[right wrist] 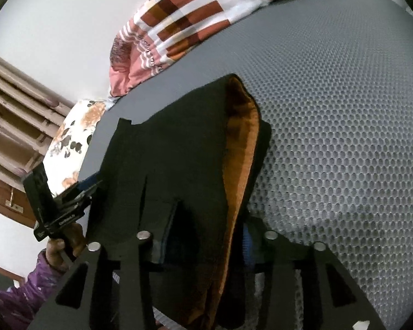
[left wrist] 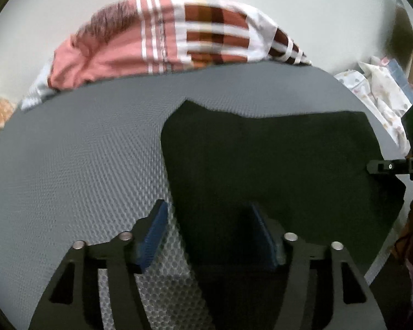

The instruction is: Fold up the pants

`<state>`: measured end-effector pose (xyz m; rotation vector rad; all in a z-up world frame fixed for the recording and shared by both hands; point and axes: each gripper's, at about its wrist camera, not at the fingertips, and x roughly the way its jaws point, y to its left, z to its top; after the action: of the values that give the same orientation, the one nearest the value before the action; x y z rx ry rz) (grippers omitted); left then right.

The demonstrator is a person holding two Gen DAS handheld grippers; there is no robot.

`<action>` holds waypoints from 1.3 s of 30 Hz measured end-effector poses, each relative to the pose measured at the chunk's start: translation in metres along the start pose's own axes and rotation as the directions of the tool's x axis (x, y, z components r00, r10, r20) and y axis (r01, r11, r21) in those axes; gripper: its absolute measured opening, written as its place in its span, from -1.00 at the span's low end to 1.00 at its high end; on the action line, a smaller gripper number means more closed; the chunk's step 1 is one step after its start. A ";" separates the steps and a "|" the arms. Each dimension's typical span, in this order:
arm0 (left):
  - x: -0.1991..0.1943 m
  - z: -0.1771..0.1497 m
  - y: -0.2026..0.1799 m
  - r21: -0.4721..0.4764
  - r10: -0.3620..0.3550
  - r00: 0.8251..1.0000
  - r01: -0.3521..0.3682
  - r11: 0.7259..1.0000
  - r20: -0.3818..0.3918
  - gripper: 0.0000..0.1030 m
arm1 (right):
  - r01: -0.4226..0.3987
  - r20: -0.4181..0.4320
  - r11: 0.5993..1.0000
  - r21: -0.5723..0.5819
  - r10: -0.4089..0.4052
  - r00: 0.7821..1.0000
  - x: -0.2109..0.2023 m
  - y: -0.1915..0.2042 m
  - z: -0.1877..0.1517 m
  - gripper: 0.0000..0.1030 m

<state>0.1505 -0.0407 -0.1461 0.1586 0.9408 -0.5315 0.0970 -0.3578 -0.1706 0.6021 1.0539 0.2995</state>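
Black pants [left wrist: 275, 159] lie flat on a grey mesh mat [left wrist: 68, 151]. My left gripper [left wrist: 210, 222] is open; its blue pads [left wrist: 157, 233] straddle the pants' near left edge without pressing on it. In the right wrist view the pants [right wrist: 179, 151] show an orange lining [right wrist: 245, 143] along a raised fold. That fold runs between the fingers of my right gripper [right wrist: 209, 236], whose jaws stand apart with a gap beside the cloth. The right gripper's tip [left wrist: 377, 166] shows at the pants' right edge. A hand in a purple sleeve [right wrist: 41, 275] holds the left gripper [right wrist: 93, 185].
A pink, brown and white striped blanket [left wrist: 179, 35] is bunched along the mat's far edge. Floral cloth [left wrist: 382, 96] lies at the right, a floral pillow [right wrist: 74, 137] and wooden furniture [right wrist: 13, 96] at the left. Bare mat [right wrist: 344, 123] extends right of the pants.
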 end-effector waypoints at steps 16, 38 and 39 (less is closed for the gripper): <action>0.004 -0.002 0.018 -0.194 -0.277 0.960 0.280 0.940 0.045 -0.71 | -0.108 0.020 0.994 0.030 0.108 0.994 0.000 0.010 0.004 -0.47; -0.028 0.059 0.076 -0.195 -0.143 0.971 0.180 0.964 0.191 -0.84 | -0.204 0.062 0.978 -0.044 0.206 0.976 0.027 0.072 0.072 -0.53; -0.028 0.062 0.080 -0.195 -0.134 0.971 0.173 0.965 0.196 -0.84 | -0.206 0.063 0.977 -0.050 0.209 0.976 0.029 0.075 0.076 -0.53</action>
<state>0.2223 0.0161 -0.0945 -0.1544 0.8289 -0.5754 0.1818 -0.3073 -0.1200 0.6808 0.9181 0.4799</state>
